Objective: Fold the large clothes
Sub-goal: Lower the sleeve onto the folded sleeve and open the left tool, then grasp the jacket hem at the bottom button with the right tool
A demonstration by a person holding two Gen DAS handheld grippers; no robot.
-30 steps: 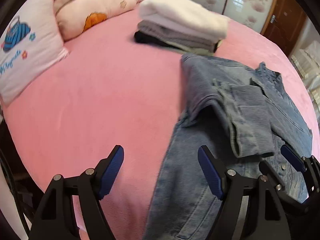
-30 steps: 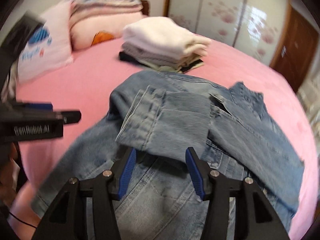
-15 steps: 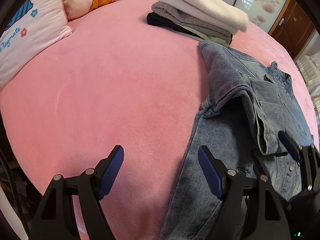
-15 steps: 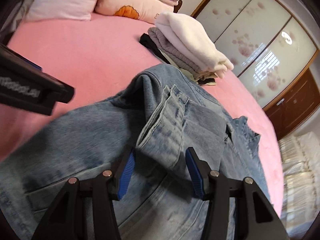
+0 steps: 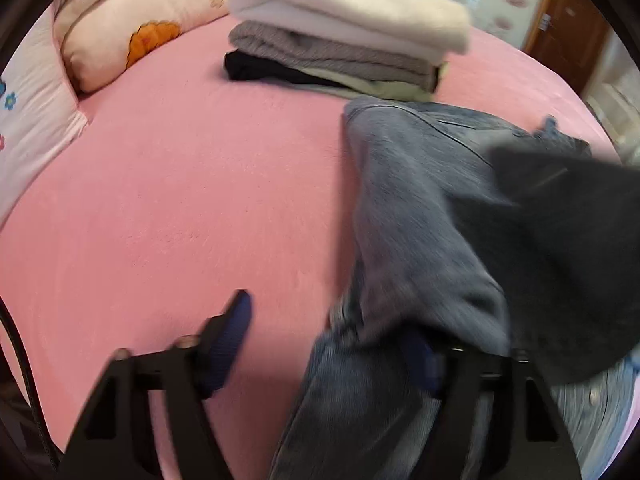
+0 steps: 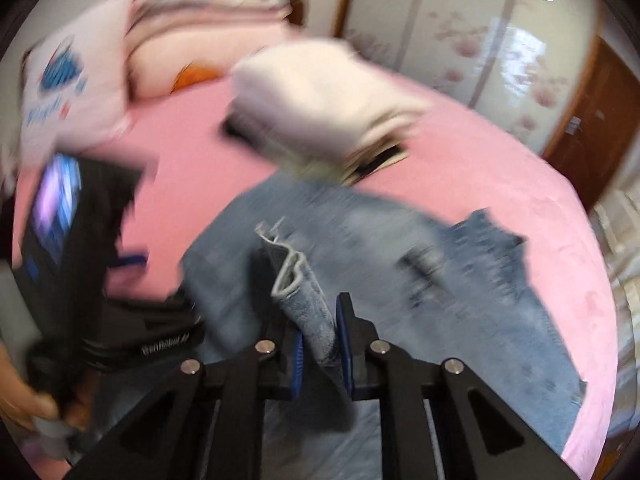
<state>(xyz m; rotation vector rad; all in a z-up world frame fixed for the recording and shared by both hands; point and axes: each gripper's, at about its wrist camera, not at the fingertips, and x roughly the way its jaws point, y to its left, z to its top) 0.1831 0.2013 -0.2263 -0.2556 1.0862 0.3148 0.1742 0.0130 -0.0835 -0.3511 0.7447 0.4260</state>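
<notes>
- my right tool is clamped nearly closed on a bunched cuff of the denim jacket, sleeve end sticking up between the pads.
- the jacket lies on the pink bed, just in front of the stack of folded clothes; the collar end points toward the door side.
- my left tool is spread wide and holds nothing; the denim edge drapes over its right finger, so it could snag the fabric when i move.
- both views are smeared, so i'm moving fast; i judge the thick cuff could slide out of the pads if i yank.
- the grip is only on the sleeve end, so the sleeve may flop crooked instead of lying flat across the body.
- if i swing too far forward, the sleeve or the tool could knock the folded stack, which sits very near the jacket's shoulder.
- the two tools are close together; i risk bumping one into the other mid-fold.
</notes>
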